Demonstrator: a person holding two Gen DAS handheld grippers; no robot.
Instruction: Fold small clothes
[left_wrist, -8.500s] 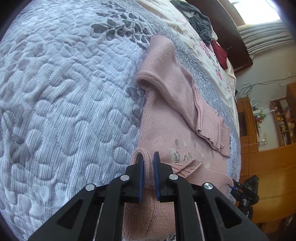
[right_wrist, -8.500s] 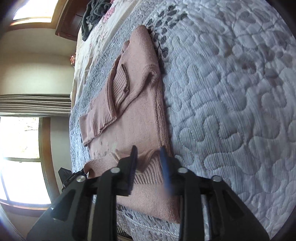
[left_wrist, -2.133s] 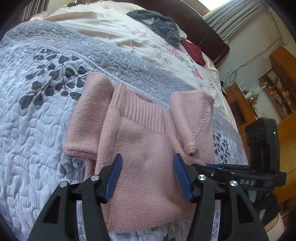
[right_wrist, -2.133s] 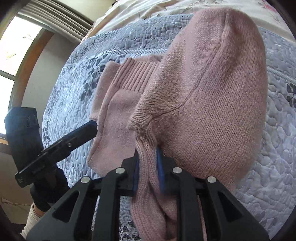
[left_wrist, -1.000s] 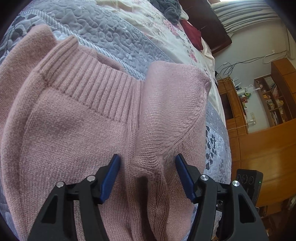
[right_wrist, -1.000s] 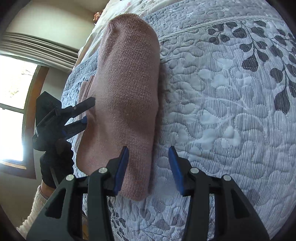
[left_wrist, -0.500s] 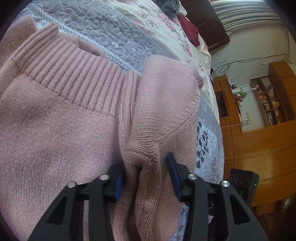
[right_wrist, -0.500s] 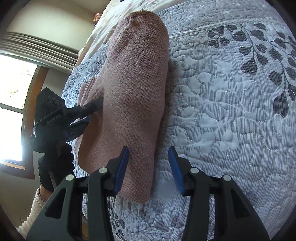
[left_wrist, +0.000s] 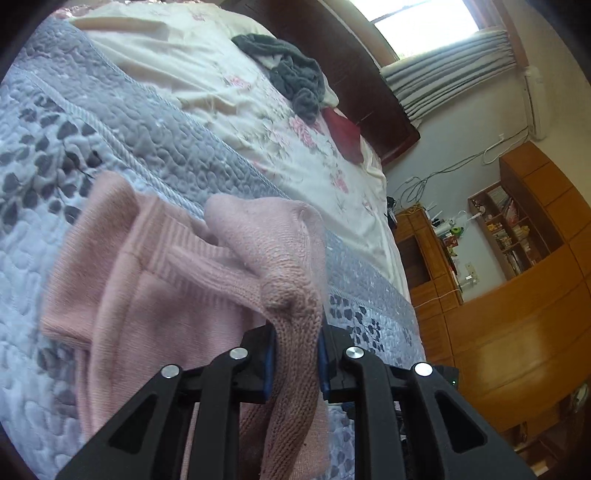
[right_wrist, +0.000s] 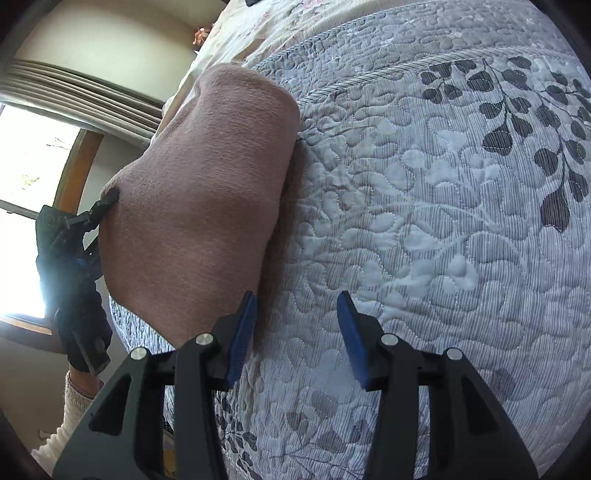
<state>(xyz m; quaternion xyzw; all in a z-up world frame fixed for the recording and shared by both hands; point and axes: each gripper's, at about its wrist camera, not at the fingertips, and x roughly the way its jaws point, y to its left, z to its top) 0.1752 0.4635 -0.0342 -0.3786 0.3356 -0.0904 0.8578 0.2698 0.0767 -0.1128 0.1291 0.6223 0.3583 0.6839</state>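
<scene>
**Left claw lifts the sweater's edge for the next fold**

The left gripper is clamped on a bunched edge of the pink sweater, which lies half-folded on the grey quilt — that edge raised off the bed. The right gripper hangs wide apart and empty just beside the sweater's far side. Judged step: the closing fold. Next, the pinched edge likely needs carrying across and laying flat — without dragging the layers beneath

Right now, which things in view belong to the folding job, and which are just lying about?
Job: pink sweater, pinched by left gripper; right gripper open beside it; quilt beneath.
Lying about: grey garment, dark red cloth, bookshelf.
</scene>
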